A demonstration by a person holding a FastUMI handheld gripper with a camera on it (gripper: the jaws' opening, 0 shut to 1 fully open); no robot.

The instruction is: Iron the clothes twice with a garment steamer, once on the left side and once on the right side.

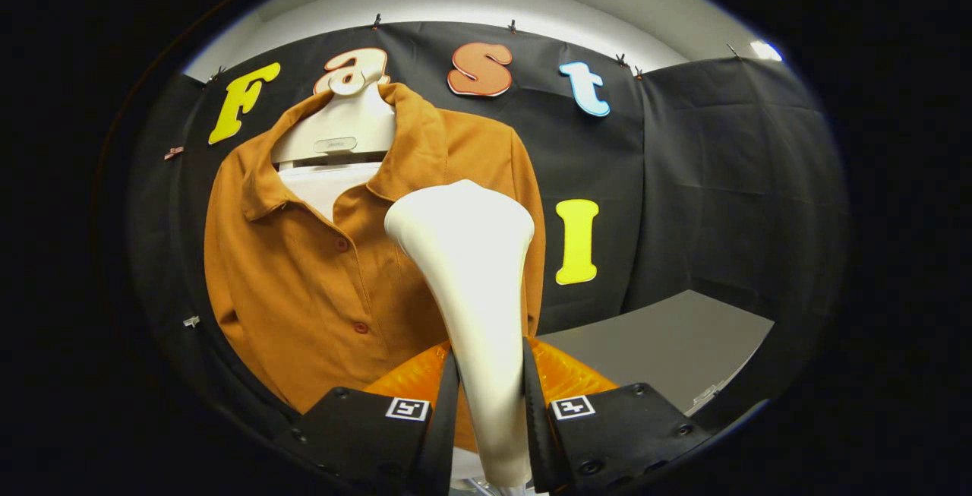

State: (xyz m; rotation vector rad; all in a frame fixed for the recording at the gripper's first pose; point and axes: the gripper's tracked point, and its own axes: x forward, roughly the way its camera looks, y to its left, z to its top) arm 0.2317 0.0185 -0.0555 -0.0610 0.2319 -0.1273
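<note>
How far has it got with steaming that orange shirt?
Done: the steamer is picked up, and both fingers of the gripper press on its handle. In hand: its wide head is raised in front of the shirt, which hangs buttoned on a hanger; whether it touches the cloth I cannot tell. Left: nothing shows either pass finished, so both sides may remain.

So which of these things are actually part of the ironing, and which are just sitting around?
Part of the job:
- garment steamer, gripped between the closed jaws of the gripper
- brown shirt on its hanger, beyond the steamer

Just there:
- grey table
- orange object behind the jaws
</note>
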